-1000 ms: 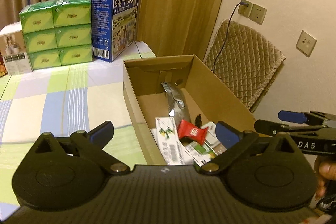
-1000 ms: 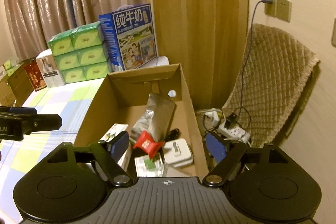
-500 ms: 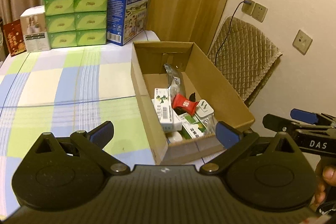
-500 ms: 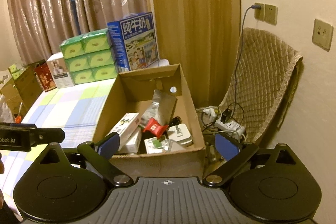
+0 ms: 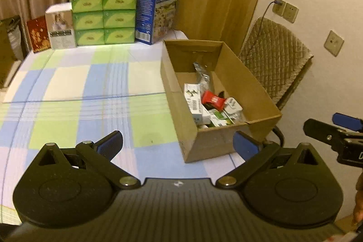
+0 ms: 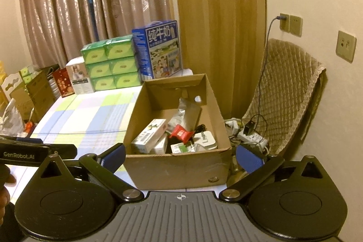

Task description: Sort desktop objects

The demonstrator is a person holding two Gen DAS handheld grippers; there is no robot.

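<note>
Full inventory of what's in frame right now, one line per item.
cardboard box: 1, brown, open, table's right edge
white cartons: at least 2, in box, left side
red packet: 1, in box, middle
silver foil bag: 1, in box, rear
white charger: 1, in box, right
green tissue packs: 6, stacked, table rear
blue milk carton box: 1, right of tissue packs
checked tablecloth: 1, pastel
quilted chair: 1, tan, by wall
power strip: 1, white, floor
left gripper: open, empty
right gripper: open, empty

both claws drawn back from cardboard box (image 5: pixel 226 142), whole box now visible
</note>
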